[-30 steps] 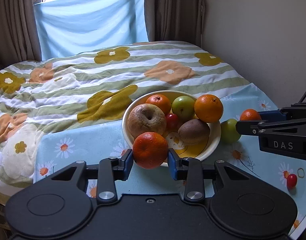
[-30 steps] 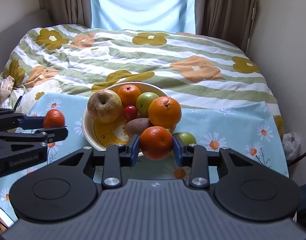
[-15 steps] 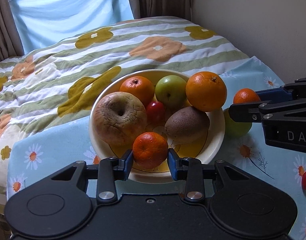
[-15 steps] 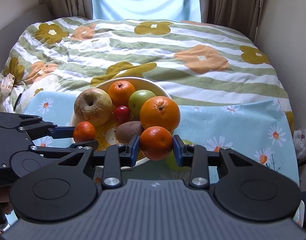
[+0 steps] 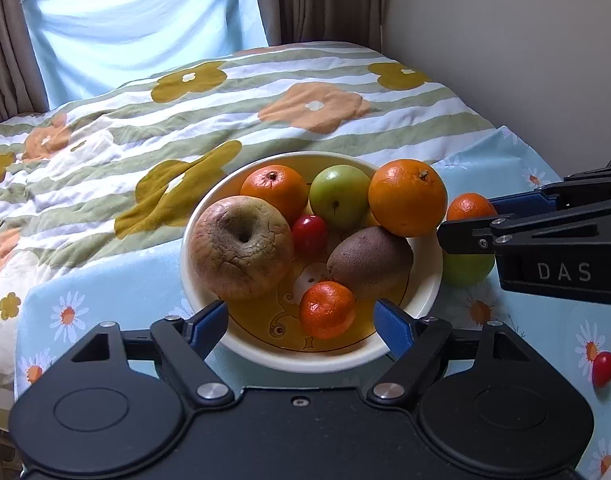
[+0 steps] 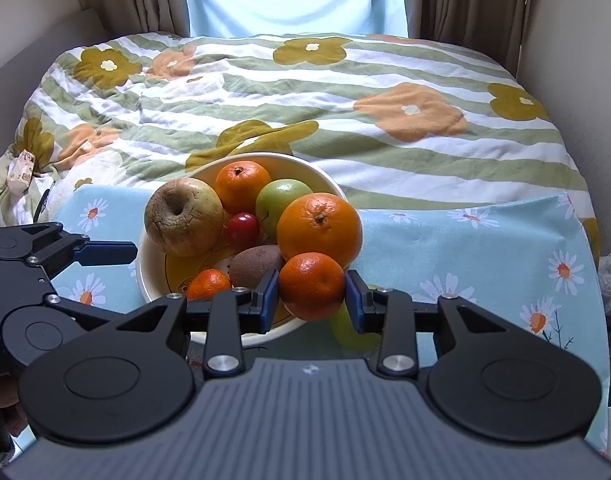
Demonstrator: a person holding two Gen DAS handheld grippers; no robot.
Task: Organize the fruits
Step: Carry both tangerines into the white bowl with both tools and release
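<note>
A cream bowl [image 5: 427,284] [image 6: 145,280] on the blue daisy cloth holds a wrinkled apple [image 5: 239,252], two oranges, a green apple [image 5: 339,196], a kiwi [image 5: 369,258], a cherry tomato and a small tangerine [image 5: 327,310] [image 6: 208,285]. My left gripper [image 5: 301,322] is open at the bowl's near rim, its jaws either side of that tangerine and apart from it. My right gripper [image 6: 310,300] is shut on another tangerine [image 6: 311,286] [image 5: 469,208], held at the bowl's right edge. A green fruit [image 5: 465,268] lies on the cloth below it.
A red cherry tomato [image 5: 603,368] lies on the cloth at the right. The floral striped quilt [image 6: 305,92] covers the bed beyond the bowl. A wall [image 5: 525,40] runs along the right, curtains and window at the back.
My left gripper has opened and let its tangerine go into the front of the bowl. My right gripper still holds its tangerine, a little closer to the bowl.
</note>
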